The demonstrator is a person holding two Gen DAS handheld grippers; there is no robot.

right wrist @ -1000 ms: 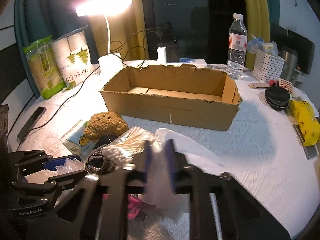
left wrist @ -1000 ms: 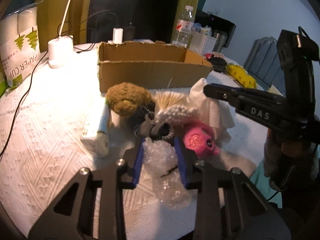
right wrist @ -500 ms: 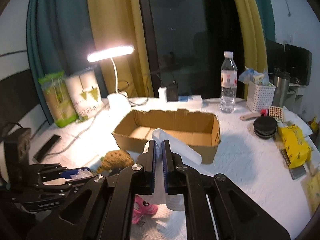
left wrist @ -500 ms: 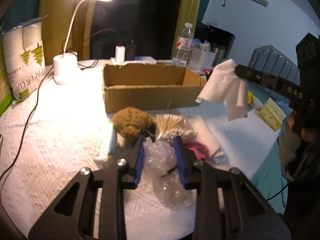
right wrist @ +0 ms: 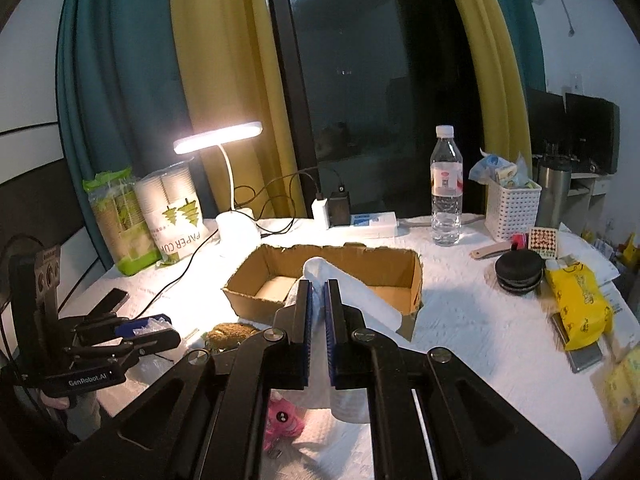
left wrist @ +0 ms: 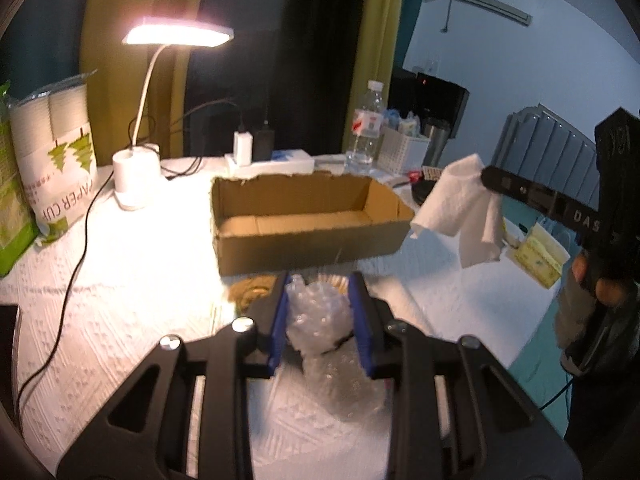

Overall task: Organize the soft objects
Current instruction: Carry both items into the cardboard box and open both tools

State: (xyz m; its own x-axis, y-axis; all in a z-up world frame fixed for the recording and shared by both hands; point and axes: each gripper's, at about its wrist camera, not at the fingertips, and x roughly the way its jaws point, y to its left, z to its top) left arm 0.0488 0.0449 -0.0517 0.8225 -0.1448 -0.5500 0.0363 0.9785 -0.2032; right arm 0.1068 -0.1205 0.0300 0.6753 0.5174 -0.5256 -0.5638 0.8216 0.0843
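Note:
My left gripper (left wrist: 320, 284) is shut on a crumpled wad of clear bubble wrap (left wrist: 320, 320), lifted above the table. My right gripper (right wrist: 317, 286) is shut on a white paper towel (right wrist: 360, 300) that hangs down from its pads; the same paper towel (left wrist: 460, 208) dangles in the air right of the box in the left wrist view. An open cardboard box (left wrist: 304, 220) lies ahead on the table. A brown plush toy (right wrist: 232, 332) and a pink soft toy (right wrist: 284, 416) lie on the cloth below the grippers.
A lit desk lamp (right wrist: 224, 160), a pack of paper cups (right wrist: 176, 216), a water bottle (right wrist: 446, 196), a white basket (right wrist: 512, 208), a black round case (right wrist: 518, 272) and a yellow packet (right wrist: 576, 308) stand around the box. Cables (left wrist: 76, 264) run over the left side.
Both grippers have risen. The right one has lifted the paper towel off the pile into the air. The bubble wrap has come up with the left one, and the box now appears farther below.

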